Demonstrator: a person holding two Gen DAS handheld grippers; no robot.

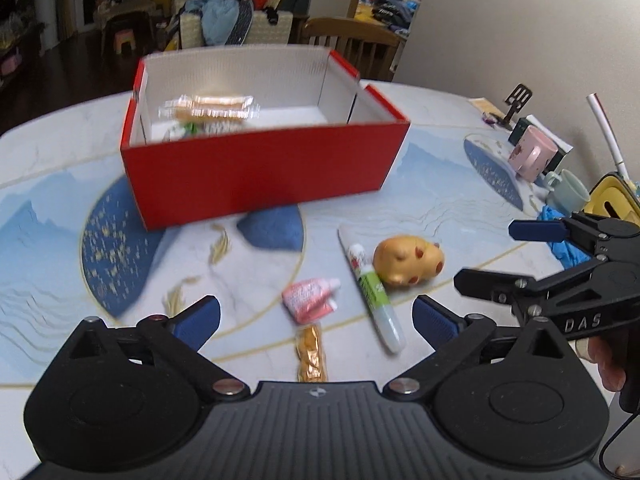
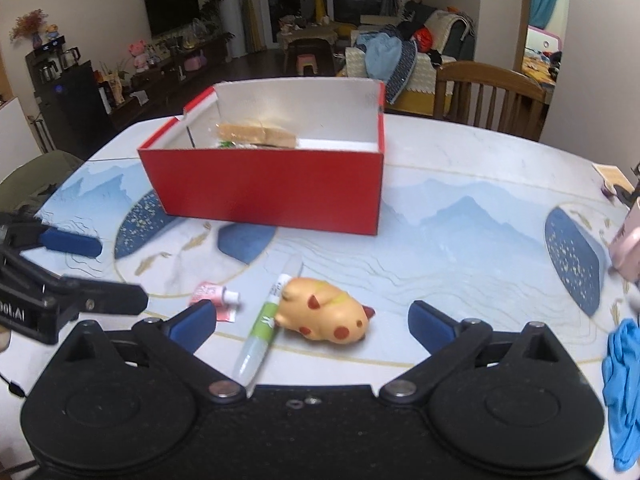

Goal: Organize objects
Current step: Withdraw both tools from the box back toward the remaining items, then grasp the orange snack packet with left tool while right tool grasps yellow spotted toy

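Note:
A red cardboard box (image 1: 260, 172) (image 2: 272, 188) stands open on the patterned table (image 2: 460, 208), with wrapped snack packets (image 1: 208, 110) inside. In front of it lie a small pink tube (image 1: 310, 296) (image 2: 216, 296), an orange snack packet (image 1: 312, 354), a green-and-white tube (image 1: 374, 296) (image 2: 260, 332) and a yellow spotted animal toy (image 1: 408, 260) (image 2: 324, 312). My left gripper (image 1: 316, 316) (image 2: 118, 272) is open, hovering over the pink tube and the orange packet. My right gripper (image 2: 312, 316) (image 1: 488, 254) is open too, its fingers straddling the toy from above without touching it.
At the table's right side stand a pink mug (image 1: 530, 158), a pale blue mug (image 1: 568, 192), a yellow container (image 1: 612, 200) and a blue cloth (image 2: 624, 380). A wooden chair (image 2: 492, 96) is behind the table. The two grippers are close side by side.

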